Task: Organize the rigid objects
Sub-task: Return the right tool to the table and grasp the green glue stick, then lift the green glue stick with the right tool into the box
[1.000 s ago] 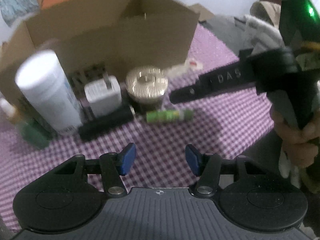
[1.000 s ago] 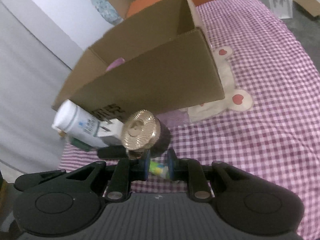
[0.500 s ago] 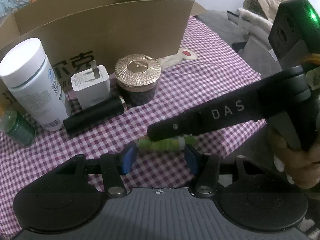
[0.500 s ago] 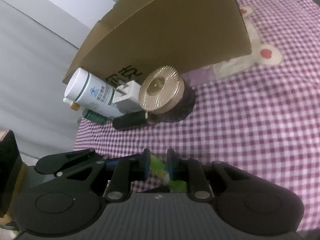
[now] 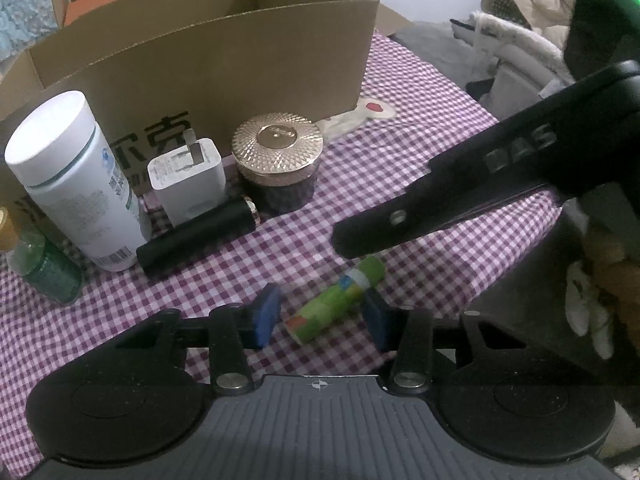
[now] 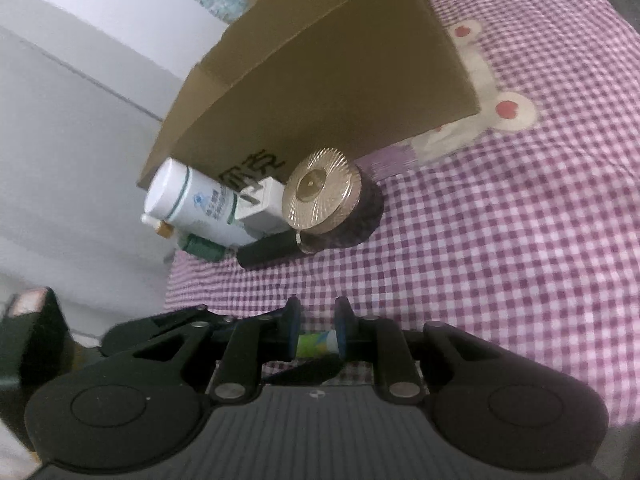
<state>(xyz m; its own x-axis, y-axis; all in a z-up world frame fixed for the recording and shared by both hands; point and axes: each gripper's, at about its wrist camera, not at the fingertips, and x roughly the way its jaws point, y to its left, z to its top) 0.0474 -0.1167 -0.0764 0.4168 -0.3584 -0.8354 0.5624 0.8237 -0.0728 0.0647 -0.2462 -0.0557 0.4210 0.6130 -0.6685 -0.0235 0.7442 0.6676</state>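
A small green tube (image 5: pixel 336 304) with a white band lies slantwise between the blue pads of my left gripper (image 5: pixel 320 314). Those jaws are closing around it, and a gap still shows at the left pad (image 5: pixel 266 312). My right gripper (image 5: pixel 354 240) reaches in from the right, with its tip over the tube's capped end. In the right wrist view the green tube (image 6: pixel 314 342) sits pinched between the pads of the right gripper (image 6: pixel 316 320), which is shut on it. I cannot tell whether the tube rests on the checked cloth (image 5: pixel 400 184) or hangs just above it.
An open cardboard box (image 5: pixel 200 60) stands behind. In front of it are a white bottle (image 5: pixel 76 184), a white plug (image 5: pixel 188 180), a gold-lidded jar (image 5: pixel 278 160), a black tube (image 5: pixel 196 236) and a small green bottle (image 5: pixel 44 268). Clothing (image 5: pixel 520 52) lies off the cloth's right edge.
The right gripper has brought the green tube from beside the jar down between the left gripper's pads. The left jaws have narrowed around it.
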